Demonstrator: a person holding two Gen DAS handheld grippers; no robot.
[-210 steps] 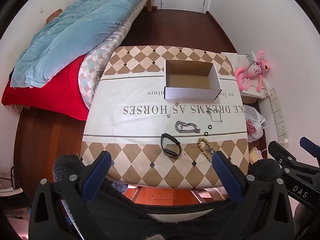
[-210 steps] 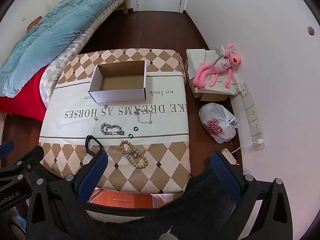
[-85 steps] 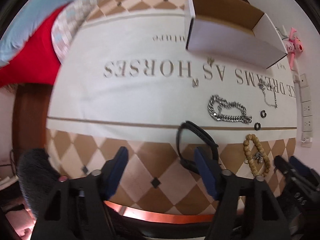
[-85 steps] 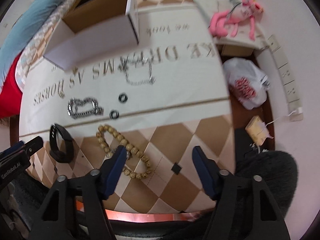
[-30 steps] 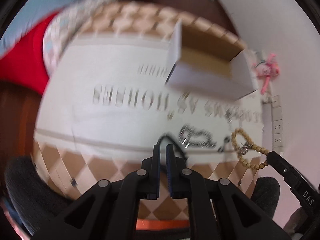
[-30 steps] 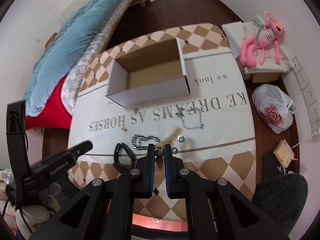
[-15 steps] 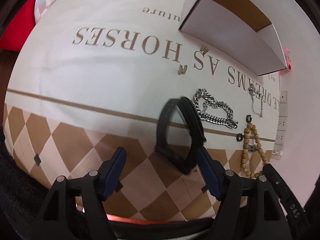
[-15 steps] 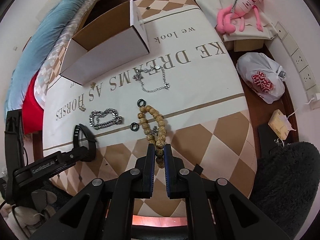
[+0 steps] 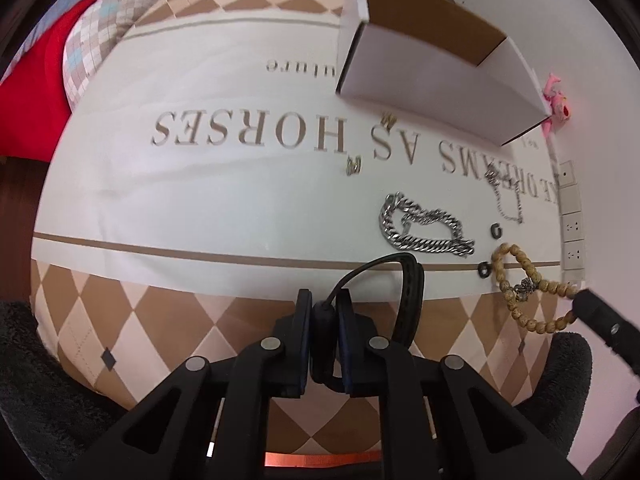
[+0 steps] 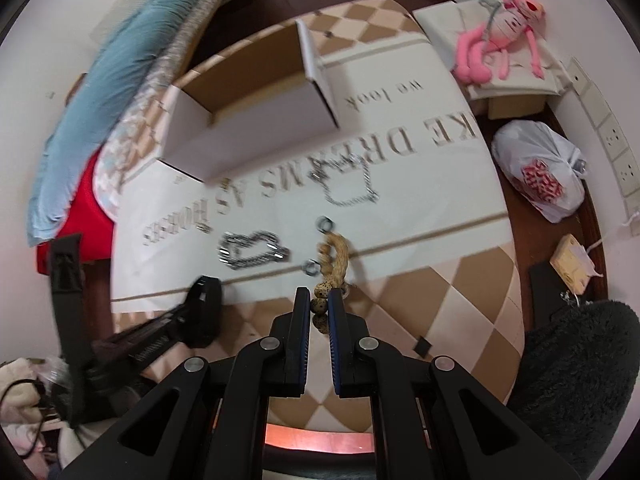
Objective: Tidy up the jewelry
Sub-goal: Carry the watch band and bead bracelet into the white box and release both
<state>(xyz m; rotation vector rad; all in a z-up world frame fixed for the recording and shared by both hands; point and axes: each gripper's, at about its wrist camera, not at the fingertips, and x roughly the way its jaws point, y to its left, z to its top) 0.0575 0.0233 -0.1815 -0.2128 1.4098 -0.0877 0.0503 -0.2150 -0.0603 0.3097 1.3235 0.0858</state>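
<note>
Left tool [image 9: 325, 304] is clamped on the black wristband [image 9: 400, 300], the band's loop arching over the checkered edge of the worktop [image 9: 200, 200]. Right tool [image 10: 319, 304] pinches the wooden bead bracelet [image 10: 332, 260], the strand trailing forward past two small black rings [image 9: 496, 231]. The heavy silver chain [image 9: 424, 228] lies on the cloth between band and beads, a thin necklace [image 9: 506, 200] farther off. The open cardboard box [image 9: 432, 60] sits at the far side, well apart.
</note>
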